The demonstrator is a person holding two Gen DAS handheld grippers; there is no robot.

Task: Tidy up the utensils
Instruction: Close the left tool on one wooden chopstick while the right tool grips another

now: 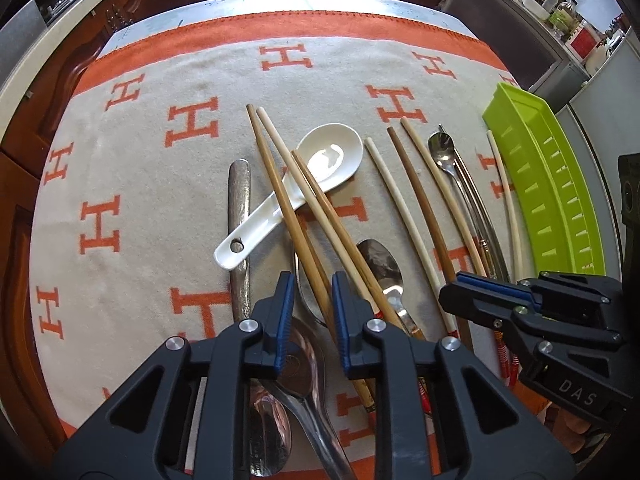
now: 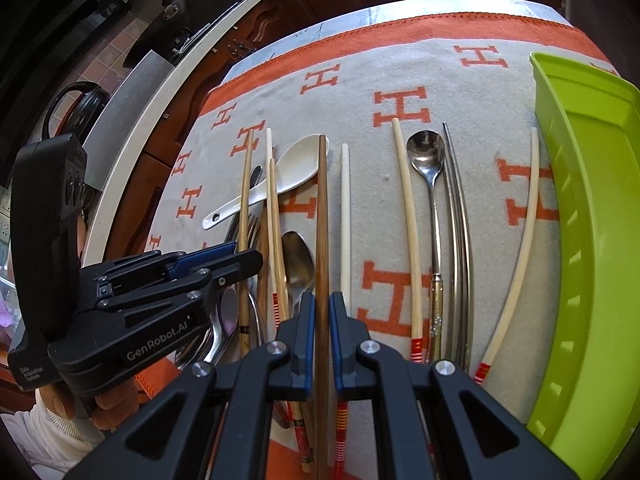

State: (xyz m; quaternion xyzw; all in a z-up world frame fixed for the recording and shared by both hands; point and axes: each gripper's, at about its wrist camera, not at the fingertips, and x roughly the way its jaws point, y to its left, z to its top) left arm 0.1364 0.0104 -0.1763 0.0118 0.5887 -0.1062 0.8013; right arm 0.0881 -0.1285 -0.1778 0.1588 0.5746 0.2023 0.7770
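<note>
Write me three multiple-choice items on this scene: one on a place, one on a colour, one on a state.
1. In the right wrist view, where is the green tray?
A. Left of the utensils
B. Right of the utensils
C. On top of the utensils

2. What colour are the letters on the cloth?
A. Blue
B. Black
C. Orange

3. What does the right tool hold?
A. A dark chopstick
B. A cup
C. Nothing

Answers:
1 B, it lies along the right edge, past the last chopstick.
2 C, the H shapes match the orange border.
3 A, its pads are shut on the stick.
</note>
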